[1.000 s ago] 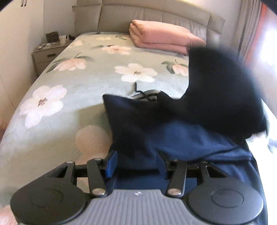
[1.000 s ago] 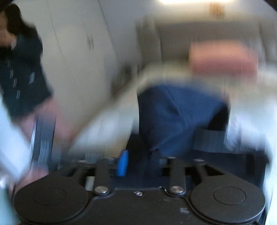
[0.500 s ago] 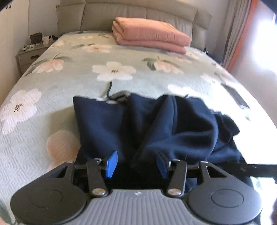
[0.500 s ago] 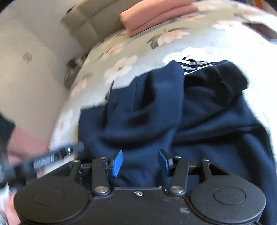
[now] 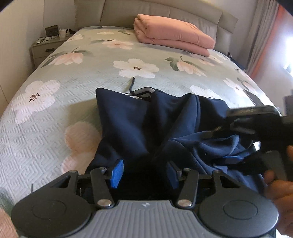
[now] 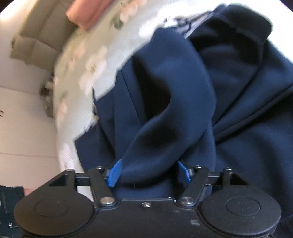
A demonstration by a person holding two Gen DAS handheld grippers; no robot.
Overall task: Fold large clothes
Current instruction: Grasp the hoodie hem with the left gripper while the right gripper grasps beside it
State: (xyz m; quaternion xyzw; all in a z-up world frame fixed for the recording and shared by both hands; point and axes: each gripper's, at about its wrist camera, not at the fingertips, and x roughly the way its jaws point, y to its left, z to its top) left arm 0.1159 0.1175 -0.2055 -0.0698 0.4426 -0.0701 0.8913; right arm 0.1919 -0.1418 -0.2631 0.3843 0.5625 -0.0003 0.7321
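A navy blue sweatshirt [image 5: 139,126] lies crumpled on the near part of a bed [image 5: 77,95] covered with a pale green floral bedspread. Its left portion lies fairly flat with a straight edge, while the middle and right are bunched into thick, rounded folds with deep shadowed creases. A dark drawstring [image 5: 132,86] trails from its far edge onto the bedspread beside a bit of grey striped lining.

The left gripper [image 5: 144,172] sits low over the near edge of the garment, its blue-padded fingers [image 5: 116,173] spread apart with only dark fabric beneath them. The right gripper [image 6: 148,173] has its fingers parted too, and a rolled fold of the sweatshirt runs between them without being pinched.

A folded pink quilt [image 5: 172,34] rests by the padded headboard [image 5: 164,12]; a nightstand [image 5: 45,49] stands at the bed's left.
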